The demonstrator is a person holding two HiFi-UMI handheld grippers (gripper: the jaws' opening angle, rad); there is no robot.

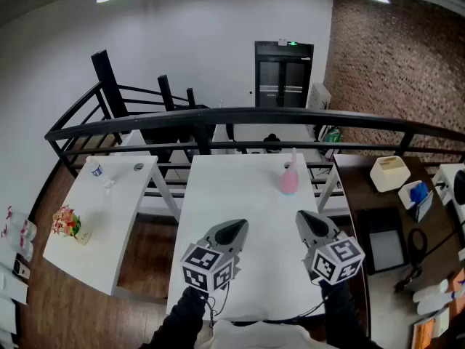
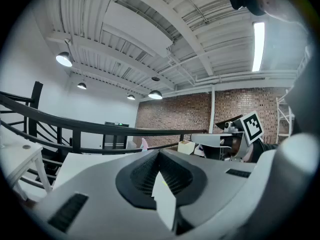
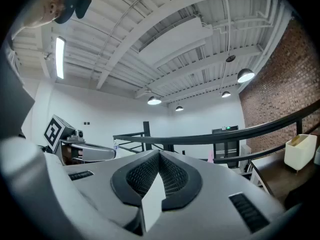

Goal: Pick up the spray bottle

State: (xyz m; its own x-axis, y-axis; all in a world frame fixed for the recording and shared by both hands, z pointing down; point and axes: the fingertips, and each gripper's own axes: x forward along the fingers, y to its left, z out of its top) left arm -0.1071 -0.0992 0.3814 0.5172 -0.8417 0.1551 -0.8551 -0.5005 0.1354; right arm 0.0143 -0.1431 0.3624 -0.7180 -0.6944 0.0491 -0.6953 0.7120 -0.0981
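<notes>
White bench (image 1: 247, 267) is seen before a railing (image 1: 290, 116). The bottle (image 1: 289, 174) stands near its far right corner, untouched. The left gripper (image 1: 232, 229) and right gripper (image 1: 309, 222) are held over the near edge, pressed together, empty. The whole pick-up is judged still left.

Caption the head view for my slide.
Shut left gripper and shut right gripper poised over white table; pink spray bottle stands untouched ahead.
</notes>
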